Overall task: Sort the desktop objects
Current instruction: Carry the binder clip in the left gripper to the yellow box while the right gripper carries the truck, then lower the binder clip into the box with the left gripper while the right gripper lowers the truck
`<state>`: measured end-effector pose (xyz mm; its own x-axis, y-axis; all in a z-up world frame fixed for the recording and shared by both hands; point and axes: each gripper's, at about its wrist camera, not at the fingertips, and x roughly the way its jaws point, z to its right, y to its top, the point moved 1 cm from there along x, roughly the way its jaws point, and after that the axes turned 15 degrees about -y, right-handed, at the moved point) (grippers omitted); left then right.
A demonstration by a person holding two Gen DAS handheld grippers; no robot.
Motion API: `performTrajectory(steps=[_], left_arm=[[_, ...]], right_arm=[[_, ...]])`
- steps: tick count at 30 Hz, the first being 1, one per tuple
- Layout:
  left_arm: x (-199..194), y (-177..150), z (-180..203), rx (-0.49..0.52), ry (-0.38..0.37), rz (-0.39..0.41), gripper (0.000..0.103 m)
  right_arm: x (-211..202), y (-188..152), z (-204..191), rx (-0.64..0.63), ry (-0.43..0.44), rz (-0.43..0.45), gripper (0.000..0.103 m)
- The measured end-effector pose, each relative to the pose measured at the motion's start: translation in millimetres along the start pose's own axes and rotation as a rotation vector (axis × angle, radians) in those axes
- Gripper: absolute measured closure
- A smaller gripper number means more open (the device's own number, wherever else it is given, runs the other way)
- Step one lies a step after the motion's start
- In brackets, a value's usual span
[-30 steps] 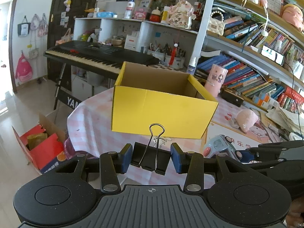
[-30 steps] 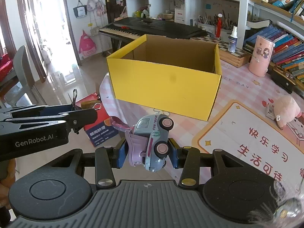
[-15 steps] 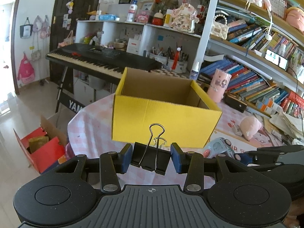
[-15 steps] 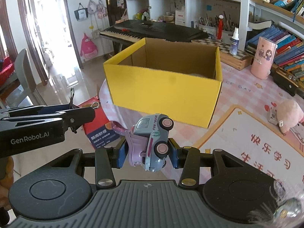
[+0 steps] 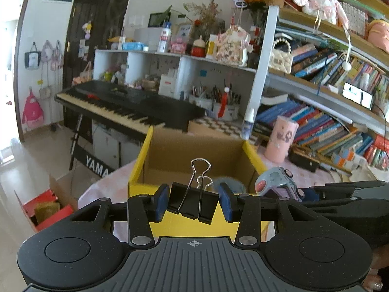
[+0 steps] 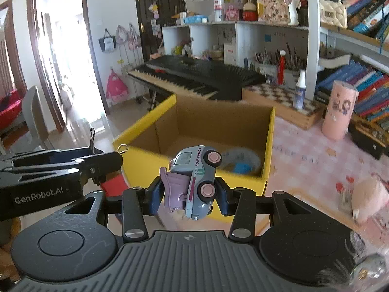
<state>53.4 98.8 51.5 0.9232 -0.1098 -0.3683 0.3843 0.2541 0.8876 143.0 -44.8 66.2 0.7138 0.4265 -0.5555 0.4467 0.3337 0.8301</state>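
Note:
My left gripper [image 5: 193, 203] is shut on a black binder clip [image 5: 192, 204] with silver wire handles, held just above the near wall of the open yellow cardboard box [image 5: 139, 168]. My right gripper [image 6: 188, 194] is shut on a grey-blue toy truck [image 6: 198, 175] with pink wheels, tipped on its side, over the box's near edge [image 6: 145, 150]. The truck also shows in the left wrist view [image 5: 277, 181], and the left gripper in the right wrist view [image 6: 92, 160]. A round pale object with a blue patch [image 6: 239, 161] lies inside the box.
The box stands on a pink checked tablecloth [image 6: 308, 160]. A pink cylinder cup [image 6: 339, 110], a spray bottle [image 6: 299, 90] and a pink plush toy [image 6: 369, 194] are to the right. A keyboard piano [image 5: 126, 107] and bookshelves [image 5: 328, 121] stand behind. A red box [image 5: 46, 209] sits on the floor at left.
Both grippers have risen and moved forward toward the box, so I now look down into it. Each still holds its object.

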Motion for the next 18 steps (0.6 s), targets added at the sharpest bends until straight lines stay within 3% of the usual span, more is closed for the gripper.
performTrajectory(steps=[8,18], left_arm=[[38.8,20.4,-0.6,0.004,0.019,0.010,0.061],[84.7,27.7,-5.1,0.005,0.057,-0.039,0.061]], right_arm=[[35.3,35.2,24.0,-0.023,0.017,0.042,0.061],[77.3,57.2,50.7,-0.059,0.029,0.035,0.061]])
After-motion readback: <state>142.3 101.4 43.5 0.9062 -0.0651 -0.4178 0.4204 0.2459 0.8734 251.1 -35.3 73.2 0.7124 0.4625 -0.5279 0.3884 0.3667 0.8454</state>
